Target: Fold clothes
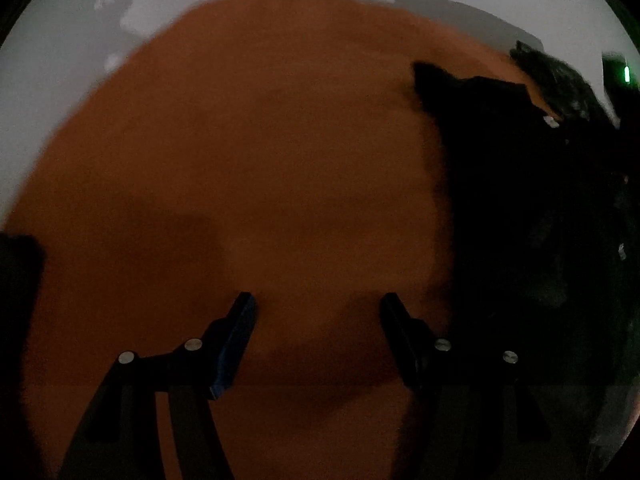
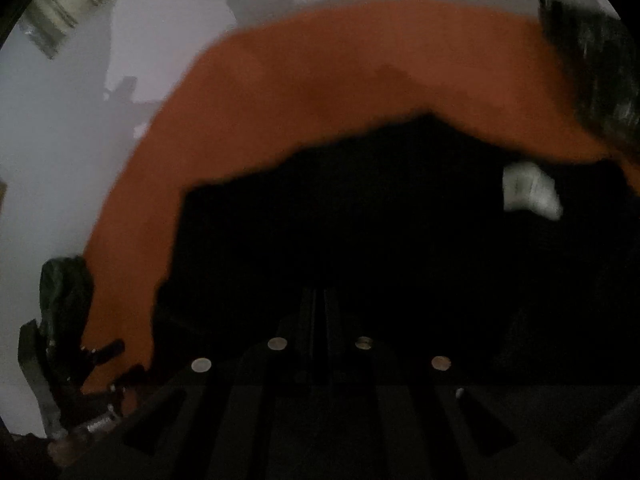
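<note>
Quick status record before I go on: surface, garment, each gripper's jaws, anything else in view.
surface: orange table top
garment: black garment, white tag showing
left gripper: jaws open over bare orange, holding nothing
right gripper: jaws shut at the garment; too dark to confirm cloth is pinched
other: dark patterned item at the table's far right

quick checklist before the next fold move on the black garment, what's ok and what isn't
1. Right gripper shut: ok.
2. Right gripper actually holding the black garment: cannot tell, too dark.
3. Left gripper open: ok, nothing between the fingers.
4. Left gripper over the garment: not ok, it is over bare orange surface; the garment lies to its right.
5. Garment flat: cannot tell.
6. White tag showing: ok.
</note>
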### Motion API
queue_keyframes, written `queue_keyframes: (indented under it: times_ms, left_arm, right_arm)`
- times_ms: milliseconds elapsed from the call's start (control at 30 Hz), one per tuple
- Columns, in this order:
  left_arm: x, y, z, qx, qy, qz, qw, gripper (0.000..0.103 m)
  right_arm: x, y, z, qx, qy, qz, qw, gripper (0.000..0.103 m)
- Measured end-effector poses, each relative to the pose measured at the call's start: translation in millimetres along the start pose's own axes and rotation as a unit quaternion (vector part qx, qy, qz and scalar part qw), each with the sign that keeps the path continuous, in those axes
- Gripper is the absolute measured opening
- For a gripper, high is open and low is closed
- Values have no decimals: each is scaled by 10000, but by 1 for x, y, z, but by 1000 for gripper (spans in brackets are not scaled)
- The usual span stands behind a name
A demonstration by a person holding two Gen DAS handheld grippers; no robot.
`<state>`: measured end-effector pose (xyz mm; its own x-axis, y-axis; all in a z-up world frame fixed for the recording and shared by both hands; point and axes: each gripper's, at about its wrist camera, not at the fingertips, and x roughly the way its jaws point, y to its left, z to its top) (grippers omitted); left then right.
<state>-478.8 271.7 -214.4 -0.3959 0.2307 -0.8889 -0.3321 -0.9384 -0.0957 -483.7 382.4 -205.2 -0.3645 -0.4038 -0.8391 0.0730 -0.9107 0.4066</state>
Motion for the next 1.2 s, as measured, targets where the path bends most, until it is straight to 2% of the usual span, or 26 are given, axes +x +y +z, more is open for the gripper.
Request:
queue_keyframes:
  times_ms: [67, 133, 167, 200, 267, 333, 433, 467, 600, 733, 800, 833, 900, 967, 1067, 1167, 1200]
  left_arm:
    - [-15, 4, 0, -243, -154, -302, 9991, 65]
    - [-29, -2, 3, -268, -344, -681, 9967, 65]
    - [-37, -8, 3, -211, -424, -883, 9950, 66]
    - [-35, -20, 4, 3, -421, -935, 9947, 66]
    - [-27, -45, 5, 502, -378, -969, 9933, 66]
    - [-12, -63, 2, 1063, -273, -718, 9914, 66]
    - [15, -74, -5, 1676, 31, -176, 9857, 66]
    - [21, -71, -5, 1649, 41, -76, 9863, 66]
    - [17, -36, 1, 823, -45, -166, 9965, 66]
    - [17, -7, 1, 190, 78, -588, 9981, 66]
    - [8, 9, -5, -285, 129, -914, 9953, 68]
    - [9, 21, -7, -712, 215, -1286, 9889, 69]
    - [11, 35, -4, -1026, 297, -1635, 9807, 69]
    - [7, 33, -4, -881, 235, -1714, 9810, 69]
    - [-18, 26, 1, -279, 68, -1645, 9860, 69]
    - [-49, 24, 8, 312, -203, -1650, 9856, 69]
    - [-54, 22, 19, 325, -299, -1697, 9845, 69]
  right_arm:
    - [0, -7, 0, 245, -1, 136, 9996, 8]
    - [-7, -11, 0, 395, -192, 199, 9988, 23]
    - [-13, -11, -1, 417, -349, 200, 9983, 26]
    - [-21, -8, -2, 373, -569, 194, 9975, 31]
    - [-30, 2, -7, 208, -824, 242, 9961, 33]
    - [-34, 13, -11, 6, -942, 326, 9950, 33]
    - [-30, 26, -16, -154, -865, 414, 9953, 33]
    - [-28, 30, -17, -208, -798, 447, 9956, 33]
    - [-25, 40, -17, -463, -740, 397, 9954, 33]
    - [-29, 34, -30, -451, -656, 355, 9962, 33]
    - [-31, 28, -38, -401, -601, 351, 9968, 33]
    - [-32, 26, -42, -361, -578, 362, 9970, 33]
    - [-38, 17, -56, -181, -555, 487, 9971, 33]
    - [-43, 9, -69, -12, -537, 601, 9967, 33]
    - [-65, -3, -92, 116, -591, 662, 9960, 33]
    - [-94, -18, -114, 141, -681, 565, 9960, 33]
    - [-102, -22, -119, 139, -712, 504, 9961, 33]
